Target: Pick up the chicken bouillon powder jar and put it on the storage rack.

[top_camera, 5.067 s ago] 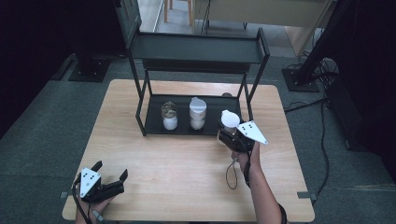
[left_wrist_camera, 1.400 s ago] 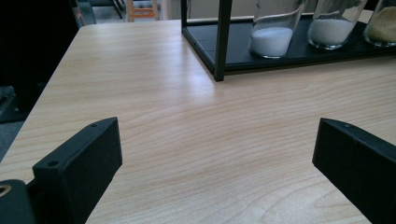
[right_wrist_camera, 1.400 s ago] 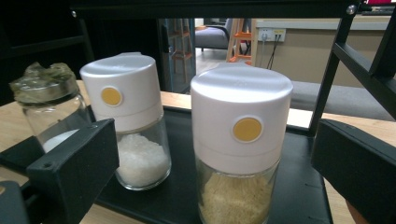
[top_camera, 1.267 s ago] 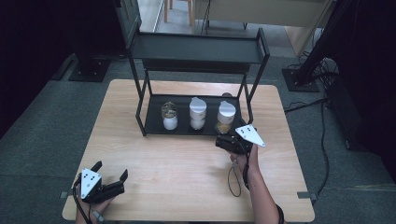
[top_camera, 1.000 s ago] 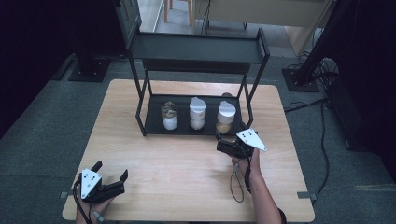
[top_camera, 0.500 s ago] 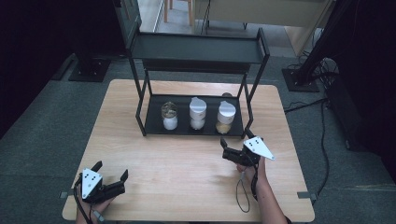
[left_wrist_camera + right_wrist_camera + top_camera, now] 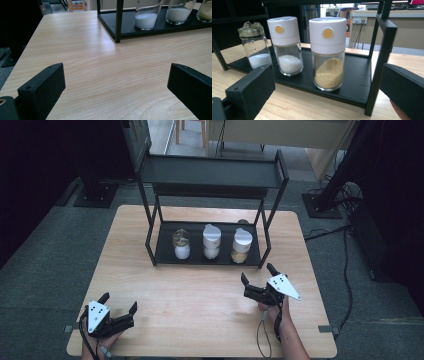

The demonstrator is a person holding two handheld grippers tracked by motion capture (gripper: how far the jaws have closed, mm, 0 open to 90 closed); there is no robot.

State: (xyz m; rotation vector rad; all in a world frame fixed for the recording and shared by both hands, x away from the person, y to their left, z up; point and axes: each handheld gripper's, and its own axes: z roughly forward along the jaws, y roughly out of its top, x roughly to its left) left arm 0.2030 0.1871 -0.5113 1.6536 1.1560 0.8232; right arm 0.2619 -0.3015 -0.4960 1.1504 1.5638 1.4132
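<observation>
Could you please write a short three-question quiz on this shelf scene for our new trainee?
1. How many jars stand on the rack's bottom tray?
2. True or false: the right gripper is shut on the jar of tan grains.
3. Which jar has no white cap: A, the left jar; B, the middle jar?

Key:
1. Three.
2. False; its fingers are open and empty, short of the rack.
3. A.

Jar tops (image 7: 147, 5) cut off by left gripper view's upper edge, shelf post (image 7: 382, 57) hiding rack's right corner
</observation>
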